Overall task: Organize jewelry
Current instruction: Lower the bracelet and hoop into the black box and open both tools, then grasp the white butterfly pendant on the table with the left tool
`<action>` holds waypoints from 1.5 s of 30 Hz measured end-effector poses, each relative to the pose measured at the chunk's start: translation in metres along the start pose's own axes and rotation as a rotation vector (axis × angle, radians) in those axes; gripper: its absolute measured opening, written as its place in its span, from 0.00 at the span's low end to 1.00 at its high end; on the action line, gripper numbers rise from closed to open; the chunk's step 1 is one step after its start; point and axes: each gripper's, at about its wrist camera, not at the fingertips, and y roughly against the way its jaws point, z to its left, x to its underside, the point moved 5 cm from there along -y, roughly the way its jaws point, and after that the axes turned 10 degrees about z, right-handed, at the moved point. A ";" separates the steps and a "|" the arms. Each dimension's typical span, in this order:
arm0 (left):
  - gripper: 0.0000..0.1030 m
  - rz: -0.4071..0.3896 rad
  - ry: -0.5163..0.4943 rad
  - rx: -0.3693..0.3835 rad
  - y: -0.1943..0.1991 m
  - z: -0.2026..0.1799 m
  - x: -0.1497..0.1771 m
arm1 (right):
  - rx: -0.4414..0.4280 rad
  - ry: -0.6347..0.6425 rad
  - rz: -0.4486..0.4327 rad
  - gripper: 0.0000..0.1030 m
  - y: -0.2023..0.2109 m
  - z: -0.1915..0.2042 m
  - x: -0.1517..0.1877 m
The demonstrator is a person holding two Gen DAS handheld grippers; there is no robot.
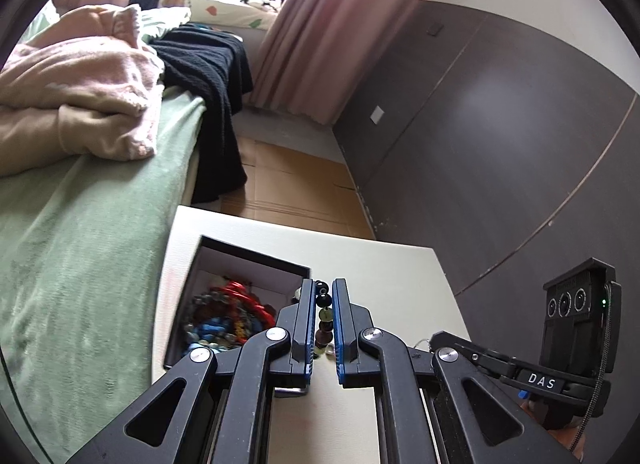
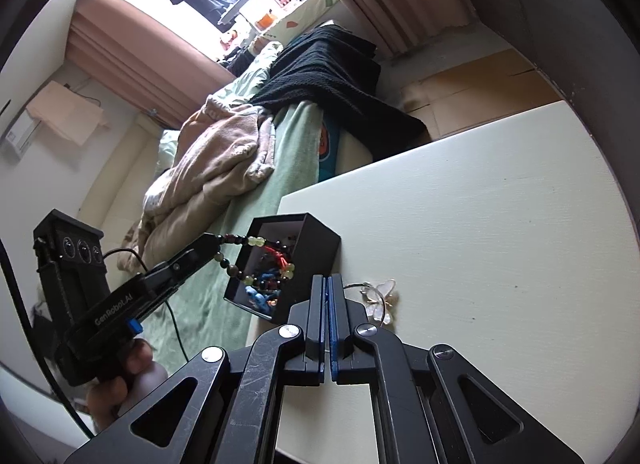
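1. Above the open black box (image 2: pixel 316 248), the left gripper (image 1: pixel 323 292) pinches a beaded bracelet (image 2: pixel 240 260), which dangles over its rim.
2. Beside it, the right gripper (image 2: pixel 328 280), fingers pressed together, hovers near a butterfly bangle (image 2: pixel 378 296) on the white table (image 2: pixel 480 224).

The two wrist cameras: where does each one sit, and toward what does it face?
Left wrist: on the left gripper, facing a beaded bracelet clamped between its fingers, the black box and the bed; the right gripper shows at the right edge.
Right wrist: on the right gripper, shut and empty, facing the white table and a butterfly piece; the left gripper and hand show.
Shared: the box, bracelet, table.
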 end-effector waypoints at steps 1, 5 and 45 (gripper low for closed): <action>0.08 -0.002 0.004 -0.005 0.001 0.002 0.001 | -0.003 0.001 0.001 0.03 -0.001 0.000 0.000; 0.08 -0.004 0.038 -0.027 -0.002 0.016 -0.002 | -0.007 0.003 0.002 0.03 -0.006 0.005 -0.002; 0.49 -0.008 0.131 -0.063 0.015 0.039 -0.002 | -0.031 -0.031 -0.063 0.60 -0.021 0.029 -0.017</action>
